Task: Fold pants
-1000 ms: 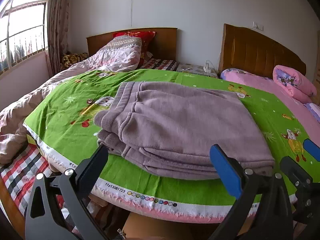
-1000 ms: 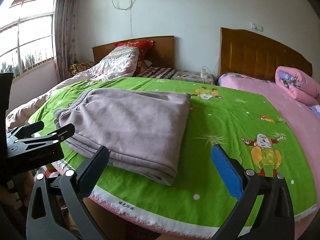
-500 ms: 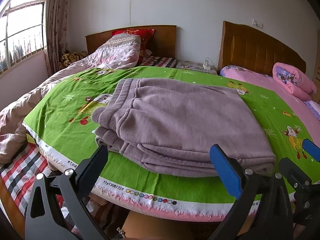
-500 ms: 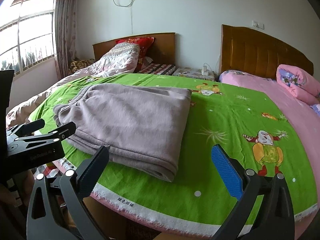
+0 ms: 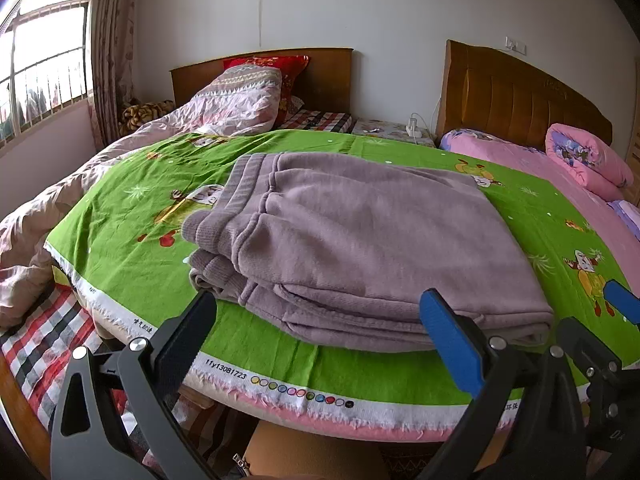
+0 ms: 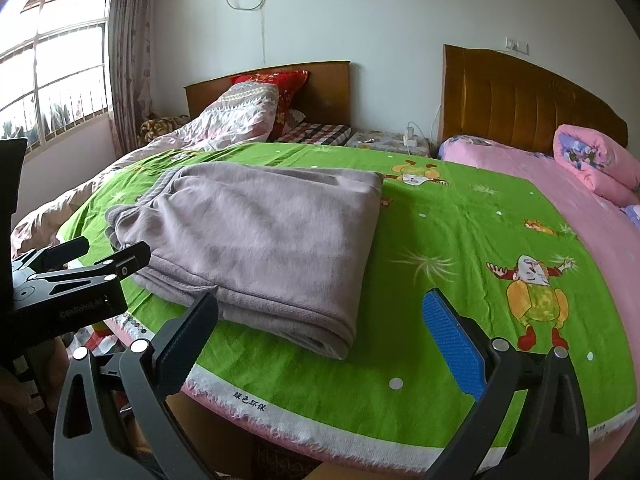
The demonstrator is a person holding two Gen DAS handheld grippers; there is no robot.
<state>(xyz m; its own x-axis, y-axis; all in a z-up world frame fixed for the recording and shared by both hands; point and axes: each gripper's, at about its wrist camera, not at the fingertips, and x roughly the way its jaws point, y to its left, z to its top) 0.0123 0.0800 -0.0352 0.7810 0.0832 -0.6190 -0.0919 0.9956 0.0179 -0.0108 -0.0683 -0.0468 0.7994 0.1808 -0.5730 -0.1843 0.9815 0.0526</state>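
On the green sheet [image 5: 132, 240] near the bed's front edge, the purple pants [image 5: 360, 248] lay folded into a thick stack — the task apparently all but done. Its long axis ran left to right, waistband left. Both the left gripper [image 5: 320, 328] and right gripper [image 6: 320, 328] hovered with jaws wide, empty.

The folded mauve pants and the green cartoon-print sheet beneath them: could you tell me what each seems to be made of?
The folded mauve pants look like thick fleece: matte, fuzzy nap, ribbed waistband. The green cartoon-print sheet looks like thin woven cotton: flat, printed, frayed selvedge.
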